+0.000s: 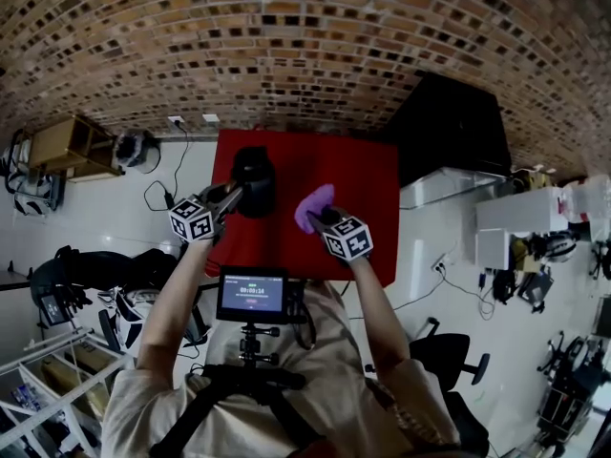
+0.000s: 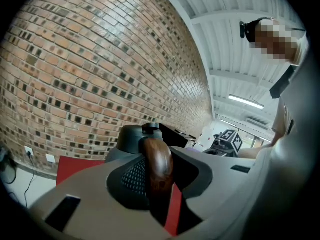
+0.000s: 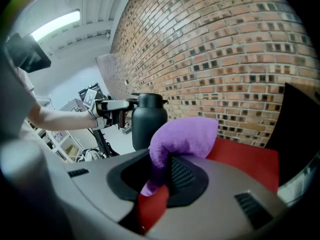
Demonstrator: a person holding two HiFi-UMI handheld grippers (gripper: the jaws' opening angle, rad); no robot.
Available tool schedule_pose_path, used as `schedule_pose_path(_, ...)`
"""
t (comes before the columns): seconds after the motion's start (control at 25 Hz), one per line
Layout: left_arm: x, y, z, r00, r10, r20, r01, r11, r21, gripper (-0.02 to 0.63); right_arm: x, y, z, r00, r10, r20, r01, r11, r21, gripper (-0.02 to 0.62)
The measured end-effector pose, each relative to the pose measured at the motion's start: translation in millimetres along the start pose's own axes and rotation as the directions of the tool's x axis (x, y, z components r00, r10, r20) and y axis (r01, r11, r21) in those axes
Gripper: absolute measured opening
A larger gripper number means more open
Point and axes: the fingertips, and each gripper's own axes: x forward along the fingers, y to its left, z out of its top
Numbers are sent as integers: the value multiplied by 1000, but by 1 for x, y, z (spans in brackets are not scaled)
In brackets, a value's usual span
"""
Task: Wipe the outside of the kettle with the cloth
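- The right gripper has its jaws pinched on a purple cloth, which bunches above them.
- A dark kettle stands beyond the jaws, slightly left.
- The left gripper meets the kettle's far side.
- A red table lies beneath.

Table: stood before the brick wall, just ahead of the person.
Kettle: over the table's left half.
Left gripper: at the kettle's left, clamped on its handle.
Cloth: right of the kettle, apart from it, pinched in the right gripper.
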Motion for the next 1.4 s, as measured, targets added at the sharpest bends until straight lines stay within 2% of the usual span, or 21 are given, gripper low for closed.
schedule_pose_path(0.32,46,49,-63,995,43,-94,-54,992,-116,101,23,0,-52,998,8,-62,-1,992,123,91)
schedule_pose_path(0.56,82,57,-87,987,47,-151,-49,999,-6,101,34,15,-93,994,34,-100,-13,979,201,92)
schedule_pose_path(0.8,91,59,-120,985,24,-168,-21,1000,19,101,29,25,-125,991,33,-133,-2,974,228,92)
schedule_pose_path(1.08,80,47,-139,986,-7,-167,10,1000,16,104,25,20,-152,988,40,-148,1,963,271,92)
schedule_pose_path(1.24,57,40,-164,972,-34,-232,46,998,43,106,34,20,-155,986,48,-162,-4,966,257,92)
schedule_pose_path(1.4,34,41,-187,964,-14,-265,29,998,55,103,45,27,-149,976,63,-208,-16,975,221,92)
